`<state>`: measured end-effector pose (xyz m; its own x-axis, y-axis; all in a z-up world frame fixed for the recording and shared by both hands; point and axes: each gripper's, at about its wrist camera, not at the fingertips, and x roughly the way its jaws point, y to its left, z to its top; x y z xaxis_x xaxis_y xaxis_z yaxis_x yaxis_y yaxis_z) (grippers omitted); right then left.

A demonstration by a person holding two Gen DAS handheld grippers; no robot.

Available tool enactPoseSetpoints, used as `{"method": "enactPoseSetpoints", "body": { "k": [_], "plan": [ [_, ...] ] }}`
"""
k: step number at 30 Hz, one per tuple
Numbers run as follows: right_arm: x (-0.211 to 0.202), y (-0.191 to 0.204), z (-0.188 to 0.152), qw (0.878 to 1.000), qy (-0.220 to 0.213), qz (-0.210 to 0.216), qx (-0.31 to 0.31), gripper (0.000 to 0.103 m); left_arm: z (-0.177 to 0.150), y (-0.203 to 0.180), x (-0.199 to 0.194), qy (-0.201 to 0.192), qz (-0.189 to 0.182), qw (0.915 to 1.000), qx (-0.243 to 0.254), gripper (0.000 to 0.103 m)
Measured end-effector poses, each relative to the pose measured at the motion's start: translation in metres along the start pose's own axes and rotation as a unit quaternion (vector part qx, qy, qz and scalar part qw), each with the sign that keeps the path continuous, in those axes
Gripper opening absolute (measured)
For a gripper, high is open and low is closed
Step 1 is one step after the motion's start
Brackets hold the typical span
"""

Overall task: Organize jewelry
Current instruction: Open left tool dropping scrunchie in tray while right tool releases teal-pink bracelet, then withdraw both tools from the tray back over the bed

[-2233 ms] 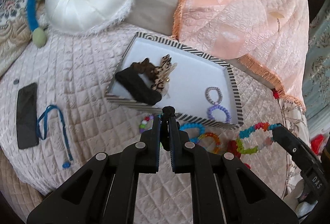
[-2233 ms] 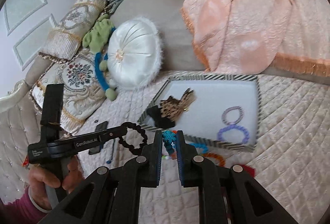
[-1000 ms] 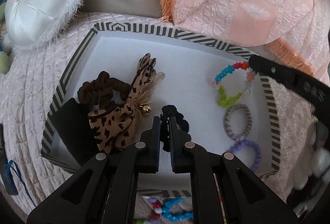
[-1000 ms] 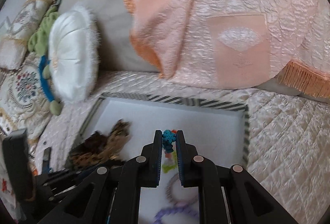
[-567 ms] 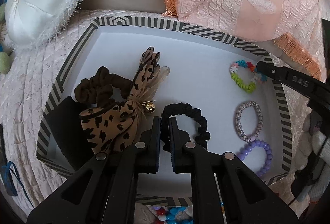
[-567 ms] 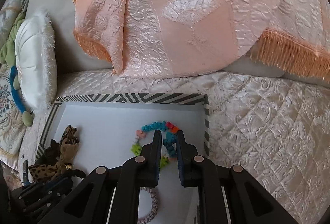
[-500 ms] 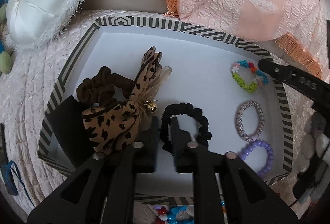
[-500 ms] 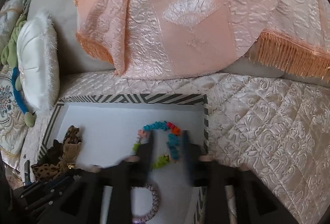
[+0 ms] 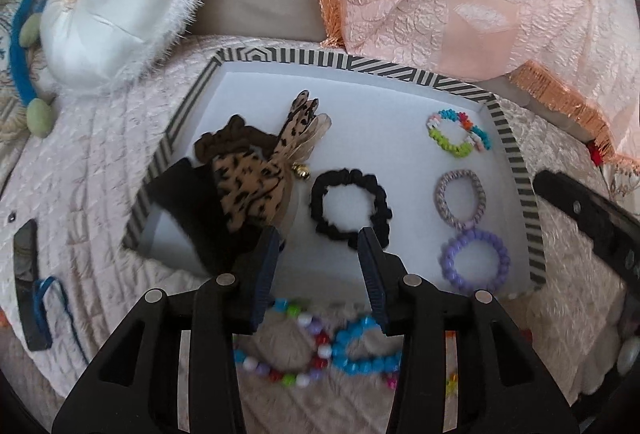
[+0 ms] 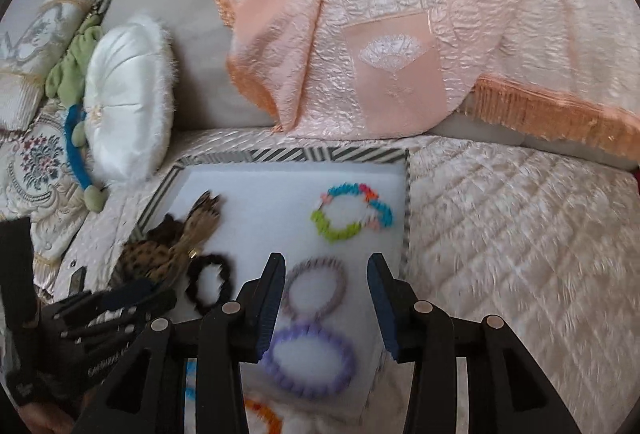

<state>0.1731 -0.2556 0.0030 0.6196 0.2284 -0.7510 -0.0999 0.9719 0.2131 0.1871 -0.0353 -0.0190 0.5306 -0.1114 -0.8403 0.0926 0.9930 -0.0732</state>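
Left gripper (image 9: 318, 248) and right gripper (image 10: 326, 274), jaws wide and holding nothing, above the striped tray (image 9: 188, 110); black scrunchie (image 9: 350, 208) centre, colourful bracelet (image 10: 352, 212) far right.

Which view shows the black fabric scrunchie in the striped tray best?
The left wrist view: the black fabric scrunchie lies sharp and nearly whole, just past the open left gripper. In the right wrist view it sits small, blurred, at the lower left.

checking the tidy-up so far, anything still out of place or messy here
Yes. Two bead bracelets still lie on the quilt outside the striped tray, just below its near edge. Inside, the hair ties at left sit in a heap, while the right-hand bracelets lie in a row.
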Motion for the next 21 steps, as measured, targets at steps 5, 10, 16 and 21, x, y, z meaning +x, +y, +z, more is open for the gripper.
{"method": "enactPoseSetpoints", "body": {
  "k": [5,10,16,21],
  "plan": [
    [-0.020,0.020,-0.031,1.000,-0.006,0.000,-0.006,0.041,-0.022,0.003,-0.022,-0.022,0.020,0.9995,0.005,0.040],
    [-0.033,0.033,-0.055,1.000,-0.011,0.010,0.006,0.041,-0.047,0.008,-0.043,-0.038,0.029,0.9988,0.001,0.040],
    [-0.049,0.058,-0.084,1.000,-0.014,-0.013,-0.019,0.041,-0.073,0.013,-0.059,-0.039,0.033,0.9987,-0.005,0.040],
    [-0.060,0.065,-0.098,0.999,-0.019,-0.023,-0.016,0.041,-0.087,0.015,-0.073,-0.044,0.029,0.9985,-0.011,0.040]
  ]
}}
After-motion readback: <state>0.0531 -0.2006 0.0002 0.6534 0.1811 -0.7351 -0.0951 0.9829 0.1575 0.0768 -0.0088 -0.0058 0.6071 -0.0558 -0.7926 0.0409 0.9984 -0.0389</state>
